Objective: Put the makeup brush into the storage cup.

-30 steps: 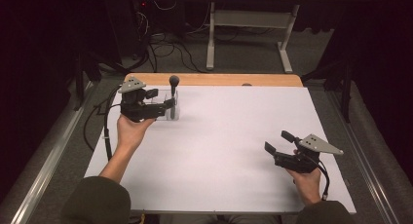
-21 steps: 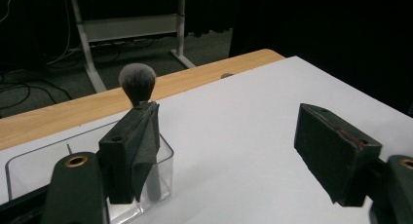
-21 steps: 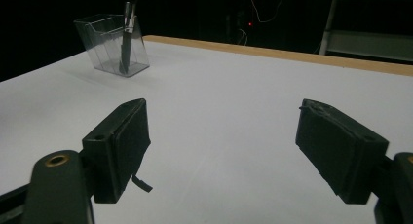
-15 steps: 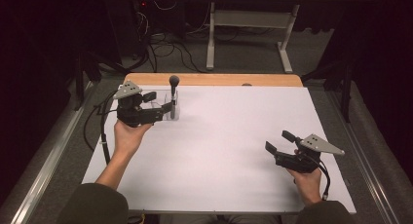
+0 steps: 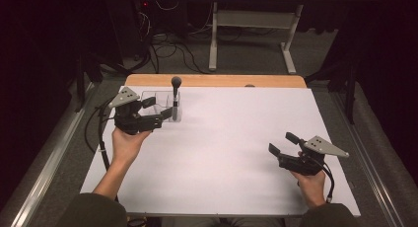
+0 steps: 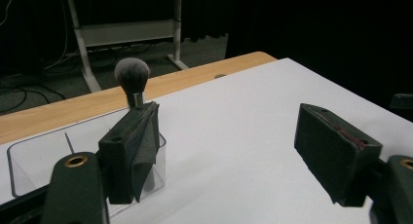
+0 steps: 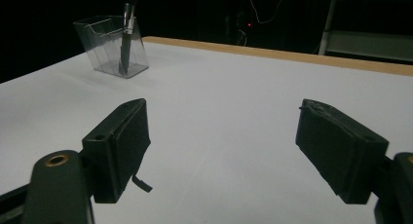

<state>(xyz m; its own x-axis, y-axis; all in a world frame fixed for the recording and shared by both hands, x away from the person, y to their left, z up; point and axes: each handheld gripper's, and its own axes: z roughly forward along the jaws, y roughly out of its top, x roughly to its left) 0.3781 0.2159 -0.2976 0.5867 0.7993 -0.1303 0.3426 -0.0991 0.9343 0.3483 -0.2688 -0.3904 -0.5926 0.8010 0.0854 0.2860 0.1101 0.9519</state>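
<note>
- White surface (image 5: 222,153), broad and bare between the two hands; probably kept bare as working room, with nothing lying between the left hand-held gripper and the right one.
- Wooden edge strip (image 5: 217,80) along the far side, beyond both hand-held grippers; past it, metal frame legs (image 5: 249,39) and loose cables on the dark floor, well away from any reach.
- Clear plastic organiser (image 5: 160,106) just ahead of the left hand-held gripper, one jaw close against its end compartment; likely being approached or steadied there, though contact cannot be told.
- Left hand-held gripper (image 5: 165,111), jaws spread wide and holding nothing; in the left gripper view (image 6: 238,151) one pad sits right at the organiser's corner, the other well out over bare white sheet.
- Right hand-held gripper (image 5: 281,144), also wide and empty, resting low near the person's own edge, well apart from the organiser; seemingly parked on standby.
- Makeup brush (image 5: 175,96) standing upright in the end compartment, bristle head up, directly beyond the left near jaw; upright so that the handle stays graspable from above, judging by the pose.
- Only obstacle to that handle: the thin compartment wall.
</note>
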